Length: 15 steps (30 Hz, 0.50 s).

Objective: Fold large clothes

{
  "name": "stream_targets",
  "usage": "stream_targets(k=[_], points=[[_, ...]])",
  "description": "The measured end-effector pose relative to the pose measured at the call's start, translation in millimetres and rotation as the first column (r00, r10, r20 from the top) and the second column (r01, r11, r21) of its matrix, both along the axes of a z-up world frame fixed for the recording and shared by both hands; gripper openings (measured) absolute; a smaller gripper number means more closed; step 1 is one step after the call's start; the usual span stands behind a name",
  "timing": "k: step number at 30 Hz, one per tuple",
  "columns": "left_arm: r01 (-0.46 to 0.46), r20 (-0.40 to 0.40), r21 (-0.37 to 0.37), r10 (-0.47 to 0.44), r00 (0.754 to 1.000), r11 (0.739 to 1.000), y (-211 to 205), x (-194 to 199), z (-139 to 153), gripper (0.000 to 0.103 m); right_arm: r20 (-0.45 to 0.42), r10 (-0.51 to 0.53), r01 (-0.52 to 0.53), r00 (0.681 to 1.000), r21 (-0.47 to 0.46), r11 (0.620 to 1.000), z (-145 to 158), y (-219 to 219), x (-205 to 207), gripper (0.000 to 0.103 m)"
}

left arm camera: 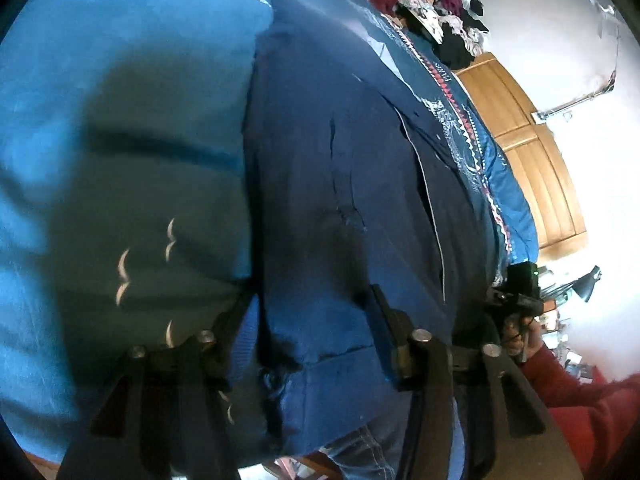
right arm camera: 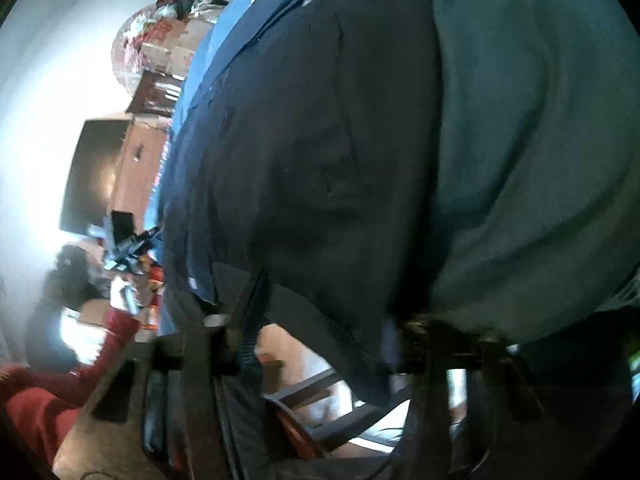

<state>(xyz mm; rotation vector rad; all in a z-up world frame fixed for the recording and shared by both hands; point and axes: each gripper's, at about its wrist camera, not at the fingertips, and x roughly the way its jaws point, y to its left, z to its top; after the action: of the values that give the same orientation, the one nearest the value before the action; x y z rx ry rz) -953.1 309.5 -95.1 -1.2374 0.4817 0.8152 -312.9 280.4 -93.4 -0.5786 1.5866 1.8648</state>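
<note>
Hovering your left gripper (left arm camera: 308,328) wide-jawed over the navy jacket's (left arm camera: 340,184) hem | jacket flat on the blue bedspread (left arm camera: 120,60), ready for folding | right gripper (right arm camera: 320,332) looks spread around the hem too, though blur leaves its grip unclear.

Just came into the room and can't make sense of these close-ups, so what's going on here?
A person in red sleeves is working on a dark navy garment spread over a blue bed cover, one handheld gripper per hand. The left gripper has its fingers spread, straddling the garment's near edge. The right gripper is also spread at the hem, with dark cloth lying between its fingers. A pile of other clothes waits at the far end. No fold looks finished yet.
</note>
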Motion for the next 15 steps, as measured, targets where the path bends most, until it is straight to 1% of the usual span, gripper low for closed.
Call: stream_targets(k=[1,2,3,4,5,6,8,9,10,11,12,13,15], points=[[-0.011,-0.010,-0.007,0.011,1.000,1.000,1.9,5.9,1.7,0.004,-0.009,-0.012,0.012,1.000,0.026,1.000,10.2,-2.2,1.1,0.001],[-0.014,-0.027,0.001,0.014,1.000,1.000,1.5,13.6,7.2,0.004,-0.039,-0.021,0.023,0.999,0.059,0.998,23.5,-5.3,1.5,0.001],[-0.014,-0.008,0.025,0.014,1.000,1.000,-3.1,21.2,20.7,0.004,-0.075,-0.028,0.034,0.997,0.087,0.996,36.9,-8.2,2.5,0.001],[-0.035,0.039,0.055,0.033,0.999,0.998,-5.3,19.9,35.8,0.004,-0.117,-0.041,0.054,0.992,0.110,0.993,50.8,-10.2,4.2,0.001],[-0.077,0.103,0.085,0.068,0.992,0.993,-3.9,11.4,53.8,0.004,-0.173,-0.062,0.086,0.983,0.133,0.987,68.1,-11.1,7.3,0.001],[-0.113,0.149,0.100,0.097,0.984,0.989,-2.5,6.2,64.4,0.004,-0.225,-0.078,0.111,0.971,0.140,0.984,78.8,-9.7,10.6,0.001],[-0.200,0.267,0.117,0.163,0.950,0.973,8.4,-7.8,83.8,0.004,-0.312,-0.101,0.153,0.945,0.147,0.977,95.7,-2.1,16.2,0.001],[-0.239,0.326,0.120,0.189,0.926,0.964,20.5,-12.5,93.5,0.004,-0.343,-0.111,0.171,0.933,0.149,0.974,105.1,6.1,18.9,0.001],[-0.254,0.368,0.120,0.195,0.909,0.960,30.5,-14.0,99.6,0.004,-0.363,-0.119,0.183,0.924,0.149,0.972,112.1,13.6,20.9,0.001],[-0.265,0.393,0.125,0.197,0.898,0.956,42.1,-15.1,105.4,0.004,-0.395,-0.128,0.199,0.910,0.145,0.969,120.5,27.2,25.7,0.001],[-0.285,0.428,0.125,0.207,0.880,0.950,60.8,-17.0,114.3,0.004,-0.417,-0.127,0.205,0.900,0.147,0.968,126.9,39.9,28.4,0.001],[-0.297,0.448,0.122,0.215,0.868,0.947,75.4,-19.1,119.9,0.004,-0.432,-0.126,0.209,0.893,0.149,0.967,133.2,54.6,30.4,0.001],[-0.330,0.477,0.121,0.237,0.846,0.936,112.9,-22.7,128.8,0.004,-0.451,-0.142,0.232,0.881,0.150,0.961,144.1,100.4,40.3,0.003]])
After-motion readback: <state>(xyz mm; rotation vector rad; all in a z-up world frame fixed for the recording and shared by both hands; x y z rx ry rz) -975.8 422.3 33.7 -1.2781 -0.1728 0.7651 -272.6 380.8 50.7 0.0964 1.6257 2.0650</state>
